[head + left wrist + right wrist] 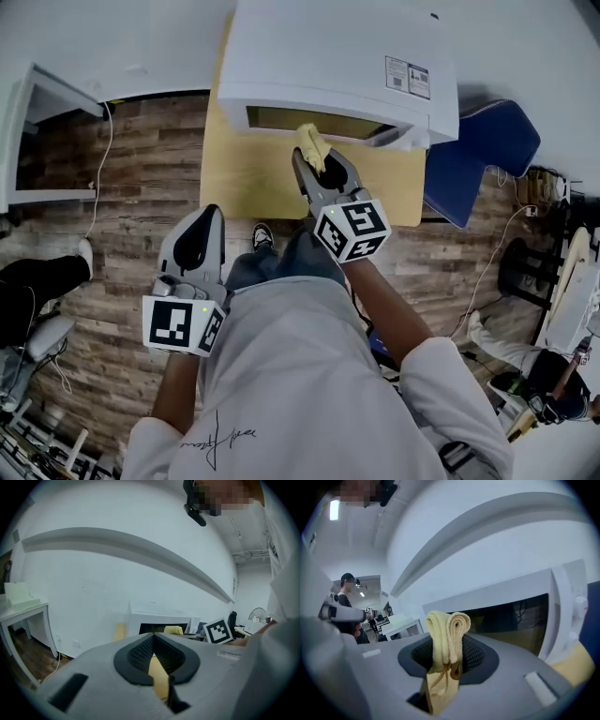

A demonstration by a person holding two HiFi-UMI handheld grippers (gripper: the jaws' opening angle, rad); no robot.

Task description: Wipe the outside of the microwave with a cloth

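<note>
Here, the right gripper (449, 662) has its jaws pinched on a folded yellow cloth (447, 630), whose rolled top stands up above the tips. The cloth is right at the microwave's (337, 56) front, by the dark door window; actual contact cannot be made out. The microwave sits on a wooden table (234, 178). The left gripper (195, 242) hangs well back, its jaws pressed together on nothing.

White short-sleeved T-shirt (309, 375), black scrawl print (217, 436) at 7 o'clock, blue jeans (251, 269), grey left gripper (208, 216), right gripper (316, 161), black-and-white marker cubes (183, 325)
</note>
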